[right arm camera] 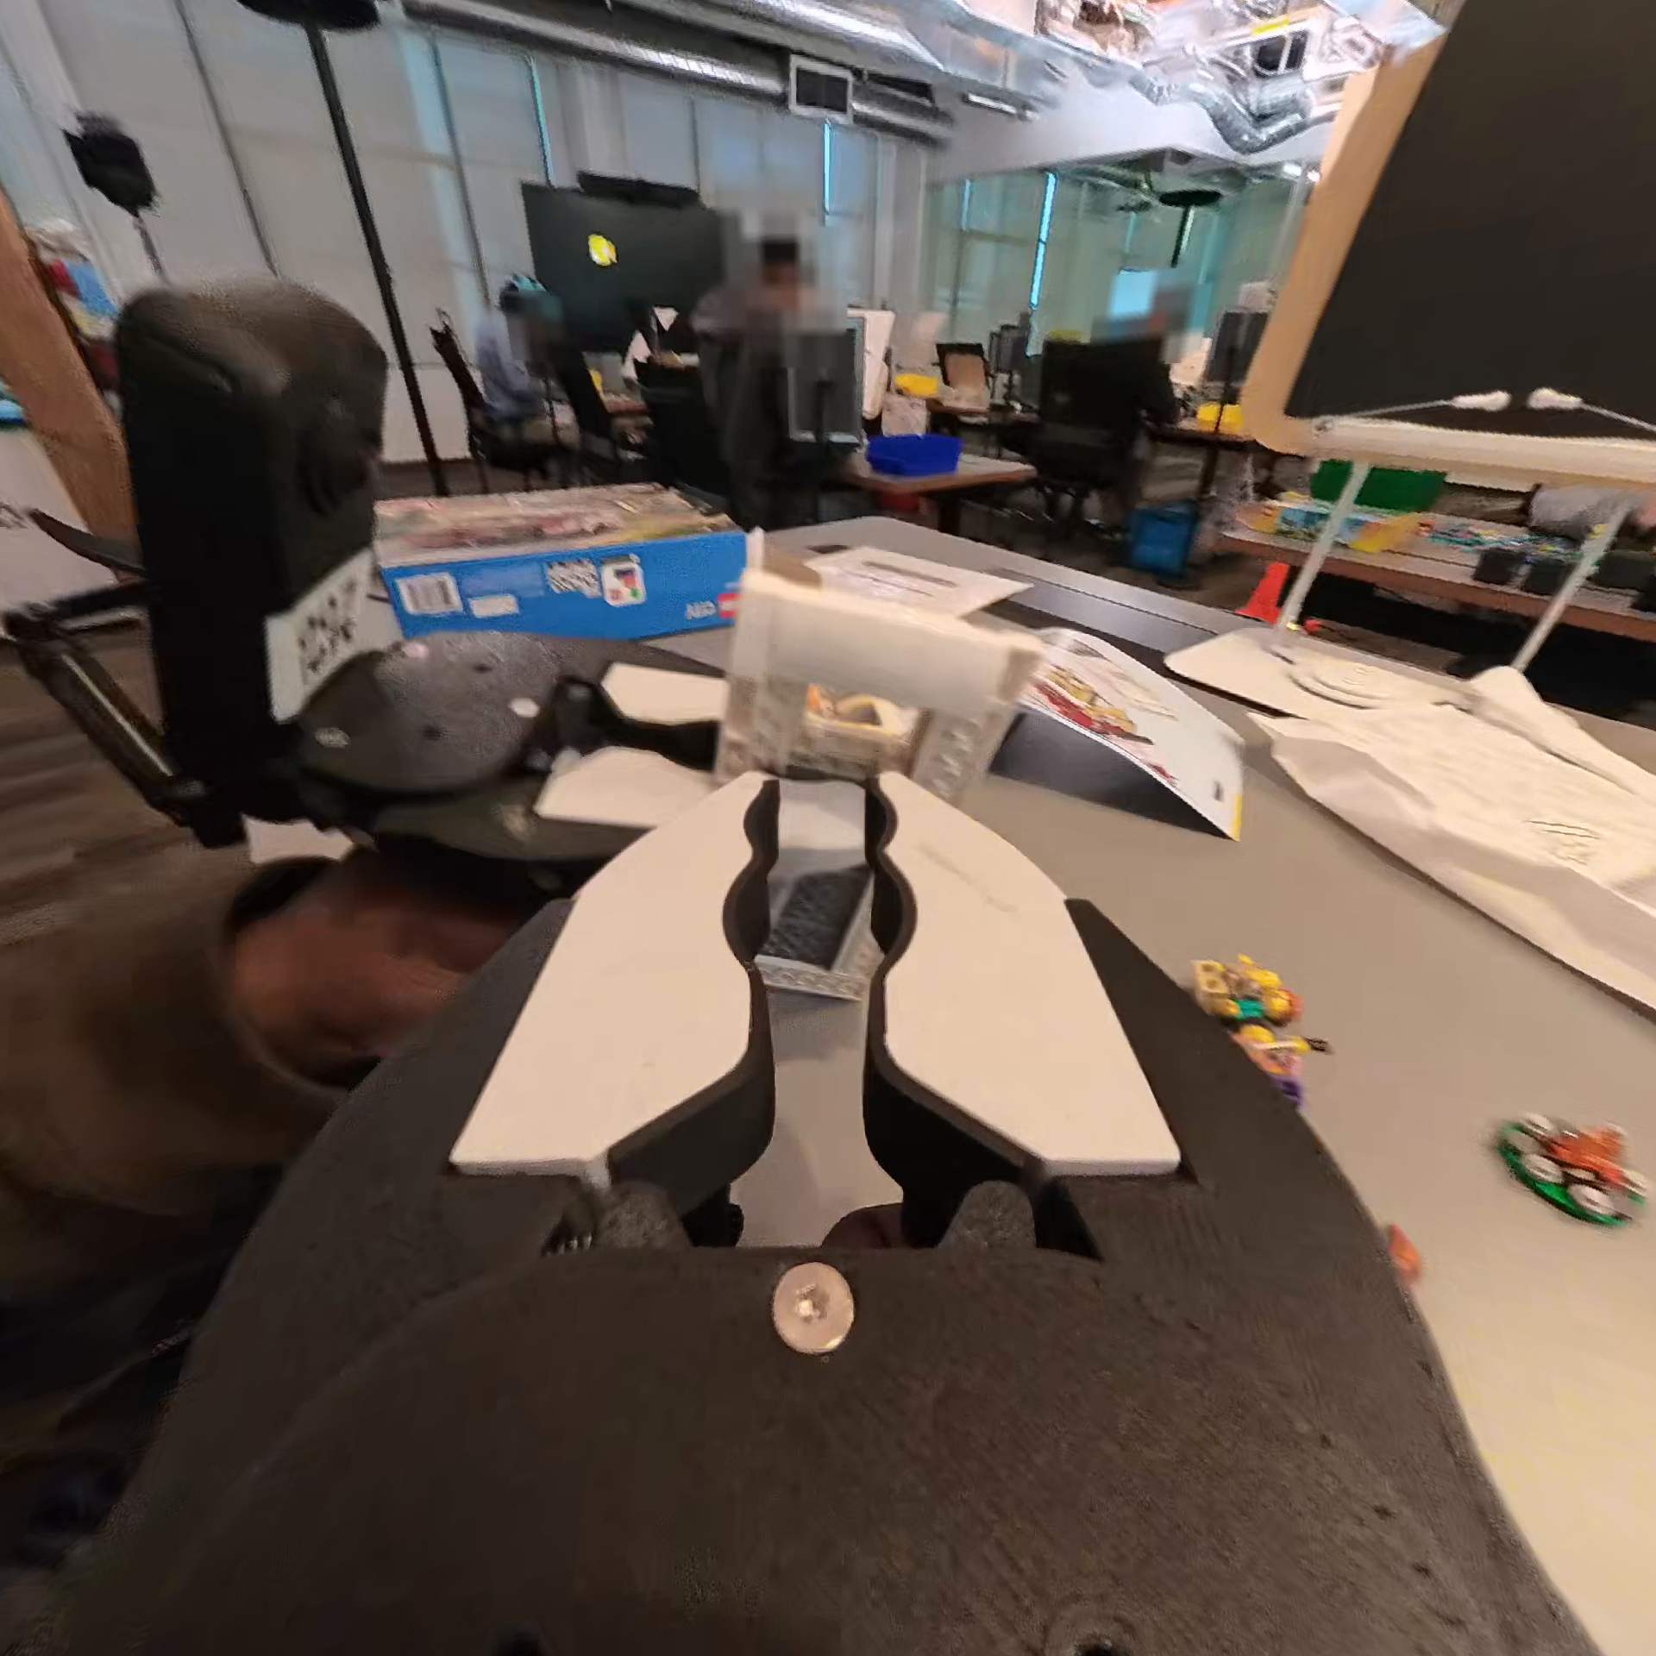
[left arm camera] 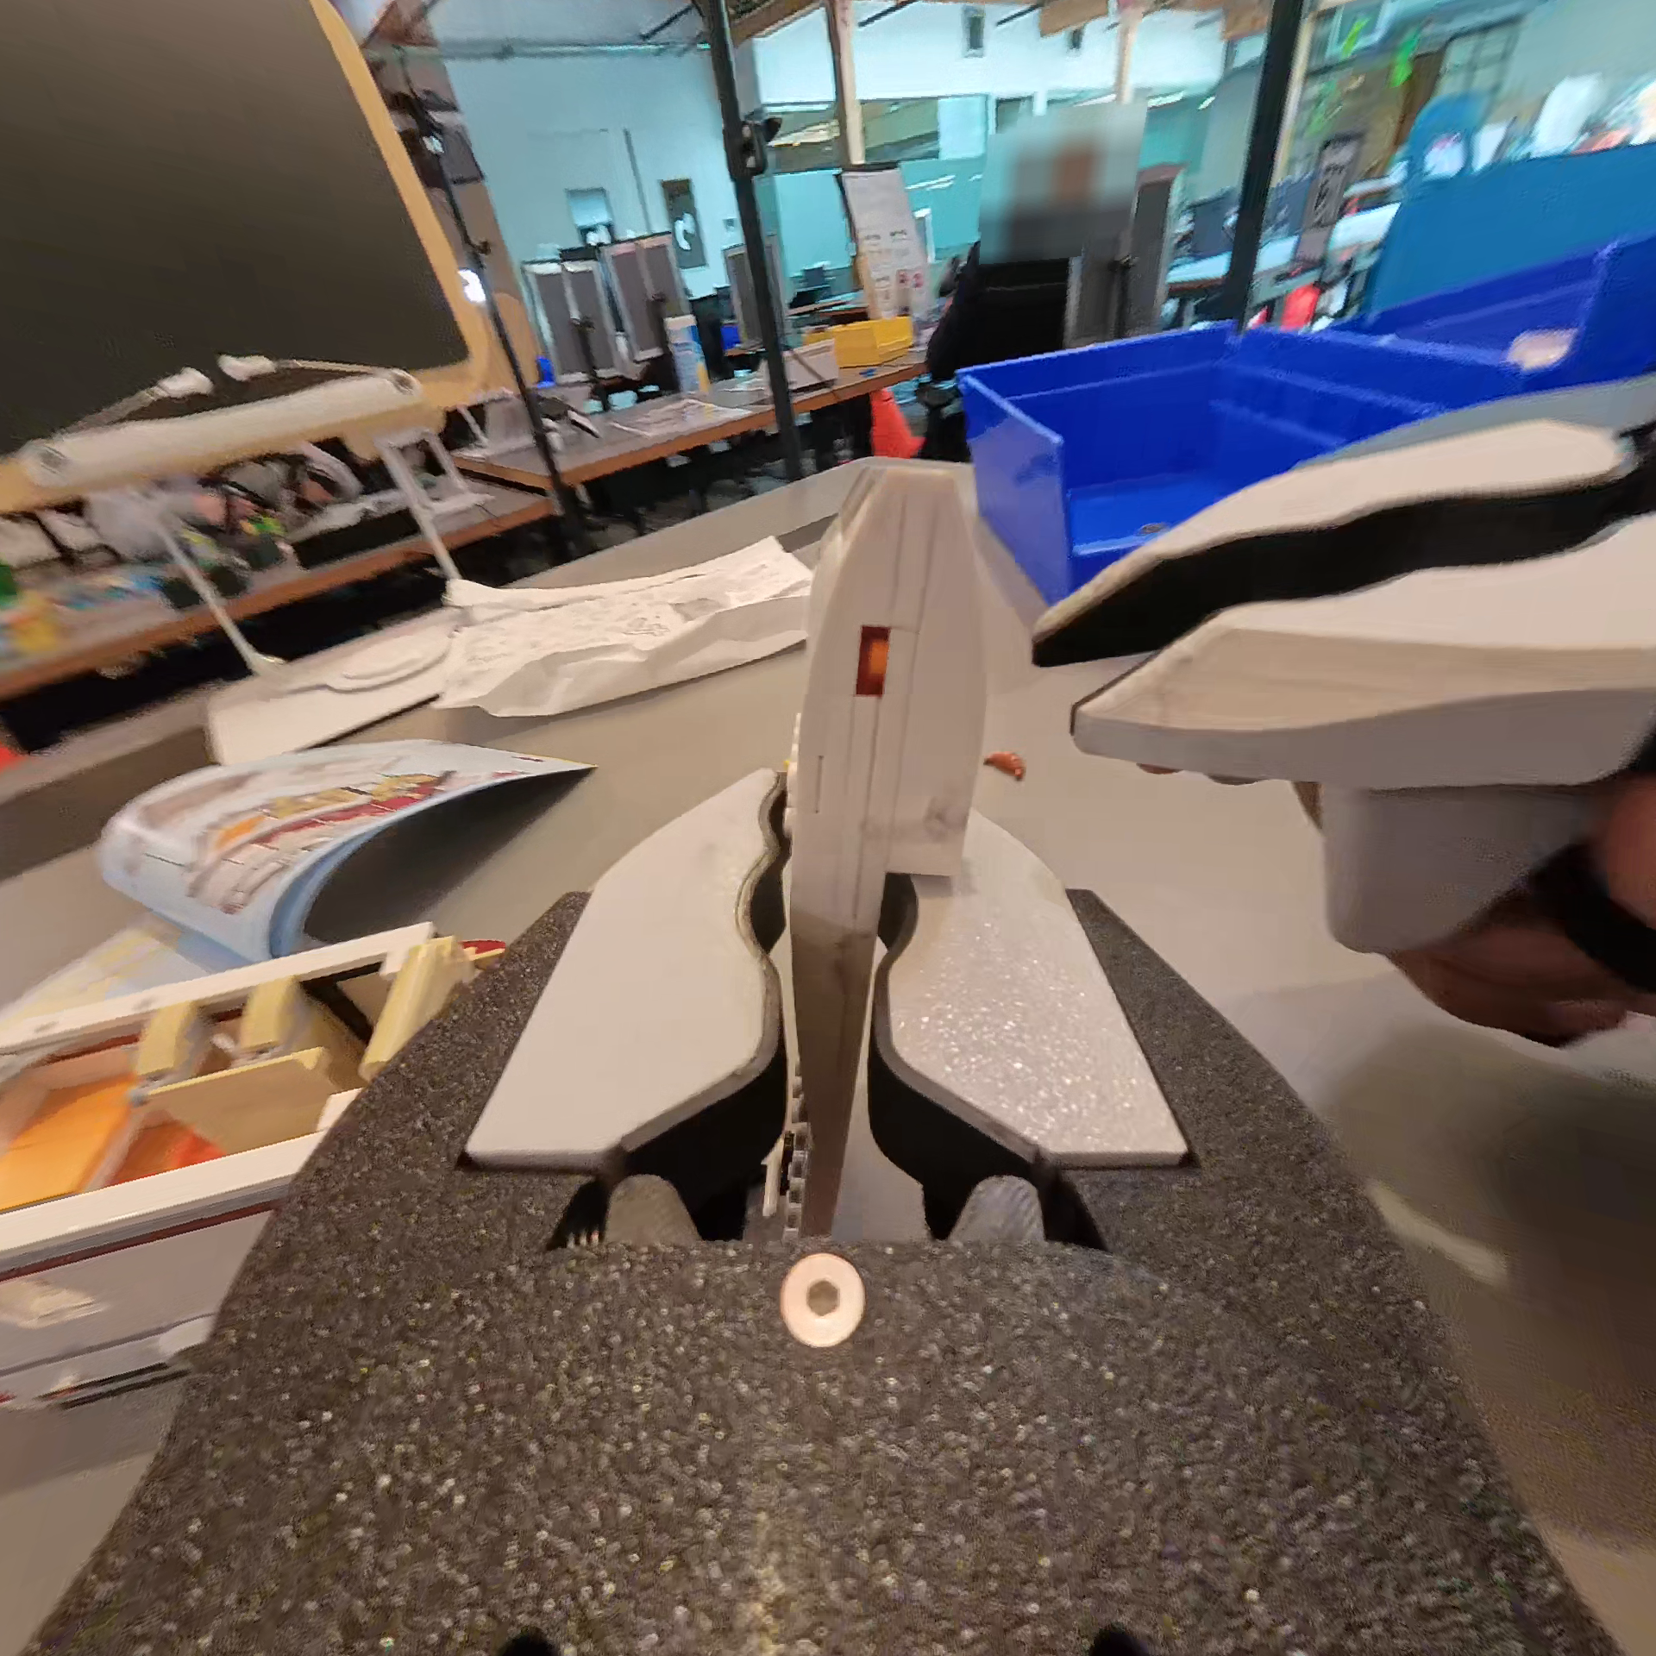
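We take the white brick panel (left arm camera: 883,708) as our landmark. In the left wrist view we see it standing edge-on and upright between the fingers of the left gripper (left arm camera: 833,896), whose jaws are narrow and pressed against the panel's lower part. A small orange-red window shows in the panel's upper face.

To the right of the panel, the right gripper (left arm camera: 1057,663) reaches in, its two fingers a narrow gap apart and its tips just beside the panel's right edge; we cannot tell whether they touch it. In the right wrist view, the right gripper (right arm camera: 820,797) has its jaws narrowly parted with bare table showing between them, and the panel (right arm camera: 878,663) sits just beyond the tips.

Left of the panel lie a curled instruction booklet (left arm camera: 340,824) and, nearer the camera, a partly built white and tan brick model (left arm camera: 179,1102). Behind the panel lies a crumpled white paper bag (left arm camera: 627,627); behind and to its right stands a blue bin (left arm camera: 1147,466). All rest on the grey table (left arm camera: 1165,896).
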Demonstrator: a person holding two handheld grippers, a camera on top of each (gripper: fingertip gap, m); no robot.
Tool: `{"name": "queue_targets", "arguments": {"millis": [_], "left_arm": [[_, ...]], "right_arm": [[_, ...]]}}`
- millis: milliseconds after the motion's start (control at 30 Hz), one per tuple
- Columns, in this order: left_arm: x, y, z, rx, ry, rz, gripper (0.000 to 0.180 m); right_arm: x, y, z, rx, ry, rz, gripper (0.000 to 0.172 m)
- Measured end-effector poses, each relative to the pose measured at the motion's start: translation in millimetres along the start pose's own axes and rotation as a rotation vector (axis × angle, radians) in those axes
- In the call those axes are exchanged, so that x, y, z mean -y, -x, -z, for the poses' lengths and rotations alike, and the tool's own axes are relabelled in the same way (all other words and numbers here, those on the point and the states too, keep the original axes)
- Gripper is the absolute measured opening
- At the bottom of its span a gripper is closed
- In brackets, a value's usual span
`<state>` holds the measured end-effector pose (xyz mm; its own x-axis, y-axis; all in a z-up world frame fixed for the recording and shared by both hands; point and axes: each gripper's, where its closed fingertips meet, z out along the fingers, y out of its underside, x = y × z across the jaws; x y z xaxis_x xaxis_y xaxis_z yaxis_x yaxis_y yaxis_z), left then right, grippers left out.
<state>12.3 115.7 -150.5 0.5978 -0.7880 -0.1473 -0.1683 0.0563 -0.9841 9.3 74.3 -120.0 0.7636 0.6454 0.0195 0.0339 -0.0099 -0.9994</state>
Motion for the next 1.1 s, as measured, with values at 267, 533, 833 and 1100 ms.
{"name": "queue_targets", "arguments": {"millis": [267,533,833,1100], "left_arm": [[-2.6,-11.4,-1.0,0.075,0.022,-0.156,0.014],[-5.6,-6.7,-1.8,0.177,0.059,-0.196,0.014],[-5.2,-7.2,-0.7,0.166,0.050,-0.188,0.014],[-1.9,-18.3,1.2,-0.002,0.016,-0.115,0.014]], "right_arm": [[-5.9,16.9,-10.0,0.065,0.000,-0.161,0.021],[-10.1,11.3,-9.9,-0.032,0.008,-0.133,0.016],[-10.0,14.4,-7.1,-0.104,0.019,-0.100,0.011],[-7.3,22.8,-2.7,0.123,0.017,-0.060,0.008]]}}
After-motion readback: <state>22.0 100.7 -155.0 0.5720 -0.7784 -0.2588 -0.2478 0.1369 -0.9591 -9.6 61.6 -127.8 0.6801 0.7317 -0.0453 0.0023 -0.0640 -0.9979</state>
